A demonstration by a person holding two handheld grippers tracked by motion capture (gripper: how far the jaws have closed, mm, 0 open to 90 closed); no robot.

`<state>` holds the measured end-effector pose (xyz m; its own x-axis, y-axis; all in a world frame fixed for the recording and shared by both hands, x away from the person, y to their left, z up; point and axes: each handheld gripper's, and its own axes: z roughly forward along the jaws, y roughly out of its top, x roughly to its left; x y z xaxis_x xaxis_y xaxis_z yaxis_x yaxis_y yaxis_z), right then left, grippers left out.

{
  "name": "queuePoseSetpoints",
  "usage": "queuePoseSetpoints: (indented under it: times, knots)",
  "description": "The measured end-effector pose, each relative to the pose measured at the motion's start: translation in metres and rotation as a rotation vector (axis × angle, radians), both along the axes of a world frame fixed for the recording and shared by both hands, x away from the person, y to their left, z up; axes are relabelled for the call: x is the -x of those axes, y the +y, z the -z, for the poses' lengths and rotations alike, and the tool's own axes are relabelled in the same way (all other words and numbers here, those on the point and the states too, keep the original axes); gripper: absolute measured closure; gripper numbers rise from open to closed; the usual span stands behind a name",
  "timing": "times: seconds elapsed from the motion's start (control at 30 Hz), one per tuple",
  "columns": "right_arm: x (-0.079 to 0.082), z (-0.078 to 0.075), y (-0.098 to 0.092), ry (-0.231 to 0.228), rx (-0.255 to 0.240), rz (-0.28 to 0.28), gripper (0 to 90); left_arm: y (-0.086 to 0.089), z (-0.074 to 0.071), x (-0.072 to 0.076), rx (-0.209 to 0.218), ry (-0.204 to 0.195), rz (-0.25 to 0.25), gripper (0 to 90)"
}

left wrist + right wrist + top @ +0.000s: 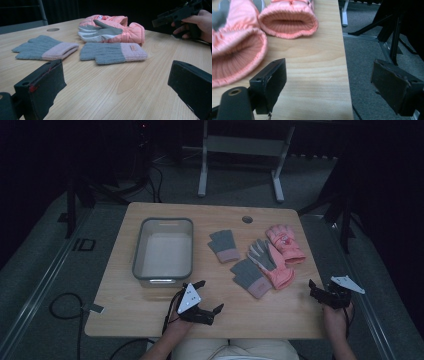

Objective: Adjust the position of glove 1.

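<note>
Two grey knit gloves with pink cuffs lie on the wooden table (150, 320), one farther back (223, 245) and one nearer (250, 276). To their right is a pair of pink padded gloves: one (272, 262) shows a grey palm, the other (285, 242) lies behind it. My left gripper (211, 295) is open near the front edge, its jaws wide apart and pointing at the nearer grey glove (110, 52). My right gripper (322, 285) is open at the table's right edge, facing the two pink cuffs (287, 22) (234, 55). Both grippers hold nothing.
A grey plastic bin (136, 255) stands at the left of the table, nothing visible inside. A round cable hole (247, 219) sits at the back edge. The right edge of the table (344, 62) drops to grey carpet. A white frame (240, 145) stands behind.
</note>
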<state>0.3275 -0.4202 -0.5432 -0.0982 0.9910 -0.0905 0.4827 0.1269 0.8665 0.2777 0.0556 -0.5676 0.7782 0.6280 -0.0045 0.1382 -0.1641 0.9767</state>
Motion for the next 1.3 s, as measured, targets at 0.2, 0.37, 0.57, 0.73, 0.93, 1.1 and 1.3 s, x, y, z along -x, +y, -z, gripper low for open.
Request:
queuePoseSetpoints:
  times: [0.2,0.37,0.57,0.73,0.93,1.1,1.3]
  knots:
    - [-0.003,-0.015,0.001,-0.002,-0.021,0.009,13.3,0.000,0.000,0.000,0.002,0.002,0.008,0.2]
    - [-0.008,-0.027,0.008,-0.013,-0.007,-0.007,13.2,0.000,0.000,0.000,0.004,0.002,0.005,0.2]
    - [-0.014,-0.040,0.021,-0.025,-0.005,-0.035,13.1,0.000,0.000,0.000,0.006,0.004,0.004,0.2]
    - [-0.022,-0.055,0.033,-0.056,-0.003,-0.050,12.9,0.000,0.000,0.001,0.001,-0.004,0.002,0.2]
    - [-0.030,-0.071,0.049,-0.077,0.010,-0.090,12.9,0.000,0.000,0.001,0.001,-0.006,0.002,0.2]
    - [-0.036,-0.083,0.064,-0.067,0.026,-0.130,13.9,0.000,0.000,0.001,-0.001,-0.009,0.004,0.2]
    - [-0.044,-0.089,0.078,-0.035,-0.034,-0.170,14.3,-0.001,0.000,0.002,-0.001,-0.014,0.001,0.2]
